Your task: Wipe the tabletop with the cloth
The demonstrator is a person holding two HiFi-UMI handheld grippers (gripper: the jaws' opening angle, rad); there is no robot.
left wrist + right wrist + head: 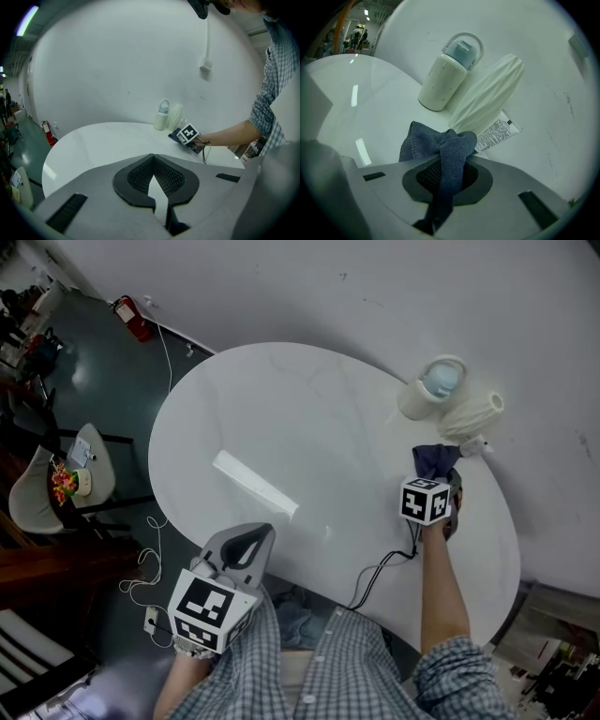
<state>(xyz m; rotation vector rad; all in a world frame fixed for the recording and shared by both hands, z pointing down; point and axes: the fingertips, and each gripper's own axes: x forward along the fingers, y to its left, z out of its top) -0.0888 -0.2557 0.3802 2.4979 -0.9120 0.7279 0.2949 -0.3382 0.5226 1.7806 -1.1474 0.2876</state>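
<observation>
A white oval tabletop fills the head view. My right gripper is at its right side, shut on a dark blue cloth that bunches out ahead of the jaws and rests on the table. In the right gripper view the cloth runs down between the jaws of the right gripper. My left gripper hovers at the near left edge, shut with nothing in it. In its own view the left gripper faces across the table toward the right gripper.
Just beyond the cloth stand a cream bottle with a blue lid, a white ribbed roll and a printed tube. A black cable trails off the near edge. Left of the table are a chair and a fire extinguisher.
</observation>
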